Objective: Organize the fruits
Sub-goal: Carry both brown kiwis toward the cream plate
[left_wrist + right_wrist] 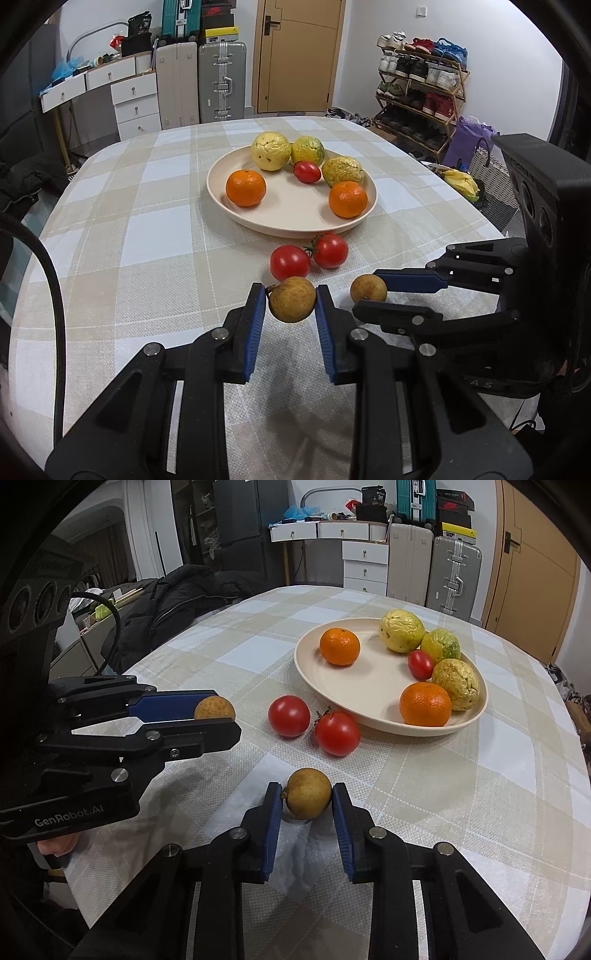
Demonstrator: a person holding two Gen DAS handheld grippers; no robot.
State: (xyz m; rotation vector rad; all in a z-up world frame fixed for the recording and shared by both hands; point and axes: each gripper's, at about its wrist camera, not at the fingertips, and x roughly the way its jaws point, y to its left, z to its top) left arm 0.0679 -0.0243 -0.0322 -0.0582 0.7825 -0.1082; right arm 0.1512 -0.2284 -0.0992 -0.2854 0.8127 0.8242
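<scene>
both tongs (291,297) (307,797) clamp brown fruits (291,304) (308,798); plate (295,225) beyond.

Beige-white checked tablecloth (147,236), cream plate (258,218), red tomatoes (290,262), blue-padded tongs (291,301).

So the cream plate (236,210) holds two oranges (245,187), three bumpy yellow-green fruits (270,151) and one small tomato (307,171). Two more tomatoes (290,262) sit just near of it, touching each other. Nearest are two small brown round fruits (291,304), well apart.
</scene>
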